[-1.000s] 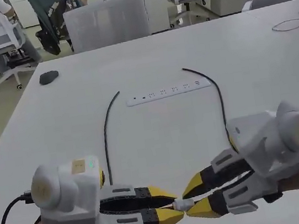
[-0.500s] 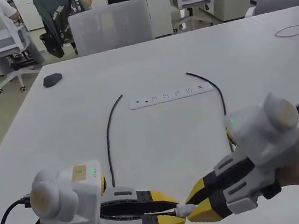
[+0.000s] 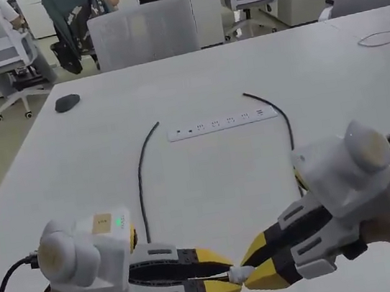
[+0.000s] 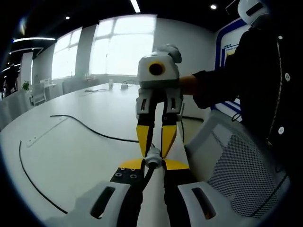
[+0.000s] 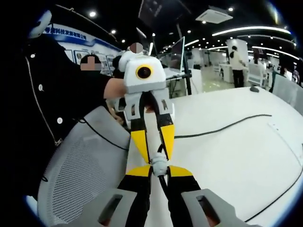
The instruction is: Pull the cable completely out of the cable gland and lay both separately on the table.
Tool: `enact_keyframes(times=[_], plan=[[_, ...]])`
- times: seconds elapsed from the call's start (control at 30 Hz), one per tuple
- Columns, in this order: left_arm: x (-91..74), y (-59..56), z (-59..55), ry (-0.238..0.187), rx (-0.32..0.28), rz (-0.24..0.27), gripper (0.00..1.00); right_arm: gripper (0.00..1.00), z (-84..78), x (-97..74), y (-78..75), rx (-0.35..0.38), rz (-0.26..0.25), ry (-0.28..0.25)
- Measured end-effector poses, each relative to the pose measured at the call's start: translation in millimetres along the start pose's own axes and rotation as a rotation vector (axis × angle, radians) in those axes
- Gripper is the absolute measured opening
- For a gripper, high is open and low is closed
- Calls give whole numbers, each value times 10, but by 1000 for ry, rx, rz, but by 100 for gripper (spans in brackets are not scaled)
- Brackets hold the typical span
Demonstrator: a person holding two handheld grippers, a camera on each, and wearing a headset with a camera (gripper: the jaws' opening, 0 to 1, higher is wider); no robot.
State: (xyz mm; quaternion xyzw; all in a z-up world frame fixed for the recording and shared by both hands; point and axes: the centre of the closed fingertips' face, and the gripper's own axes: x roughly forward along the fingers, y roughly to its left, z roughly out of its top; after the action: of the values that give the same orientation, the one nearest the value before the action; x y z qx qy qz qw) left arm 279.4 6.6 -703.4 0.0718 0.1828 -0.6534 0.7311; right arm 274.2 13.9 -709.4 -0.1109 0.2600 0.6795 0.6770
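Note:
The small white cable gland [image 3: 236,274] hangs just above the table's near edge, pinched from both sides. My left gripper [image 3: 228,281] is shut on it from the left and my right gripper [image 3: 248,275] from the right, their yellow tips meeting. In the left gripper view the gland [image 4: 152,156] sits between my fingertips, and the black cable [image 4: 148,174] trails back between my jaws. In the right gripper view the gland [image 5: 160,164] looks much the same. On the table the black cable [image 3: 139,175] lies in two long runs, the other run [image 3: 289,133] on the right.
A white power strip [image 3: 221,122] lies mid-table between the cable's two free ends. A dark mouse [image 3: 67,103] rests at the far left edge. Office chairs [image 3: 143,33] stand behind the table. A thin wire [image 3: 383,37] lies at the far right.
The right gripper has lifted and tilted a little. Both grippers stay closed tip to tip at the gland, and the cable on the table lies as before.

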Motion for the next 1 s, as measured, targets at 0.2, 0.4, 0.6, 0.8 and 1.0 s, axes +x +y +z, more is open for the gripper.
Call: enact_keyframes(times=[0.2, 0.4, 0.6, 0.8, 1.0], plan=[[11, 19, -15, 4, -48, 5, 15, 7, -9, 1, -25, -101, -51, 10], [9, 31, -24, 1, -92, 7, 15, 7, -17, 10, -17, -152, -83, 17], [12, 55, -35, -4, -145, 7, 15, 7, -19, 18, -32, -200, -109, 26], [-3, 105, -31, -12, -179, 30, 15, 7, 5, 29, -83, -272, -159, 47], [-18, 121, -38, -14, -223, 32, 15, 7, 10, 46, -87, -385, -189, 72]])
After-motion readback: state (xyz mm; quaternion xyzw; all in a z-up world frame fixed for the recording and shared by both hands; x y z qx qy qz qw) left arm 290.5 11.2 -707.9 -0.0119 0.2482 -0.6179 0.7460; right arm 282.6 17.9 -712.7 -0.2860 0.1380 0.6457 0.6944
